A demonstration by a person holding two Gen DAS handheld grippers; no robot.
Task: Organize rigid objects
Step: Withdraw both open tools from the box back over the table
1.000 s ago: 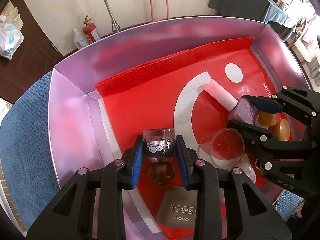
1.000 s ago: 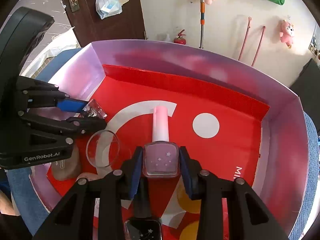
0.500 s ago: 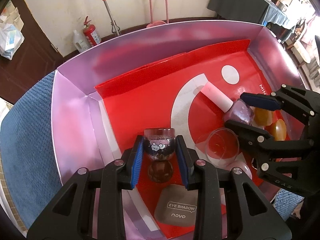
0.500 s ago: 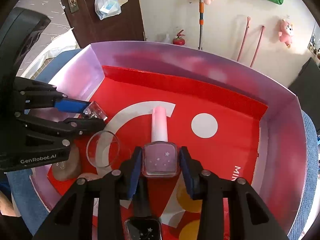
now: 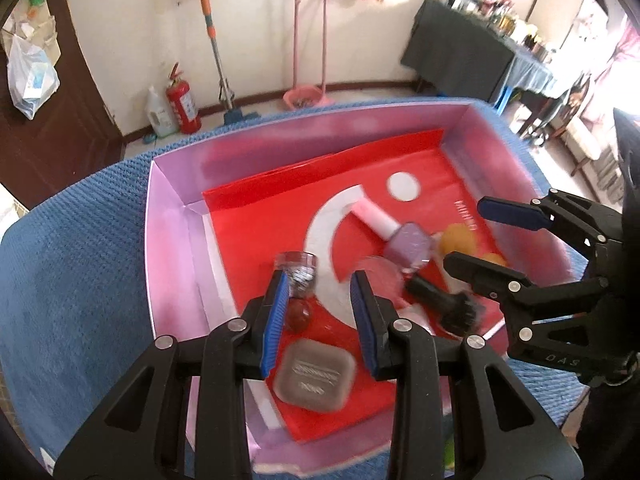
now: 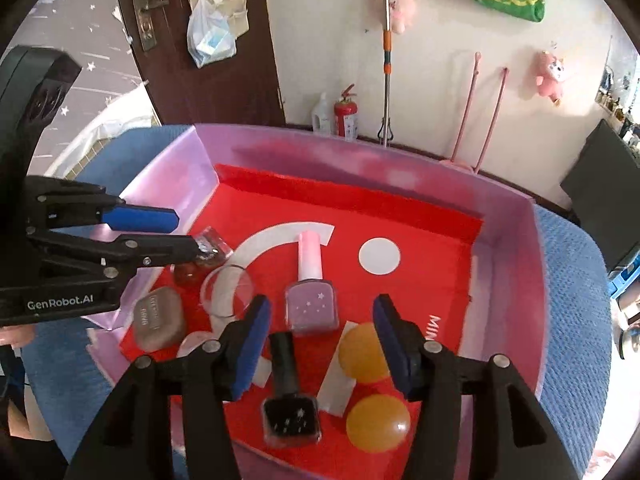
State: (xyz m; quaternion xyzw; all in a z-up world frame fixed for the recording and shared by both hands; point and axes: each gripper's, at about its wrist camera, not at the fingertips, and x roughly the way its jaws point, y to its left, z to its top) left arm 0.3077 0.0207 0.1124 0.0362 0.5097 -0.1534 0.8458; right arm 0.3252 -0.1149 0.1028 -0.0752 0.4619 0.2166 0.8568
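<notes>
A lilac box (image 5: 168, 240) (image 6: 508, 240) with a red liner holds the items. My left gripper (image 5: 320, 312) (image 6: 188, 232) is open above the box; a small glitter jar (image 5: 298, 270) (image 6: 210, 246) lies just below its left finger. My right gripper (image 6: 320, 340) (image 5: 468, 236) is open and raised. The lilac nail polish bottle (image 6: 310, 304) (image 5: 406, 242) with a pink cap lies on the liner between and beyond its fingers, released.
Also in the box: a black nail polish bottle (image 6: 290, 416), two orange balls (image 6: 378, 422), a clear round lid (image 6: 228, 292), a grey eye-shadow compact (image 5: 316, 374) (image 6: 158, 318), a small brown jar (image 5: 298, 314). The box sits on a blue cloth (image 5: 72, 280).
Both grippers opened and pulled up and back. The left let go of the glitter jar, the right let go of the lilac nail polish bottle; both now lie in the box.
</notes>
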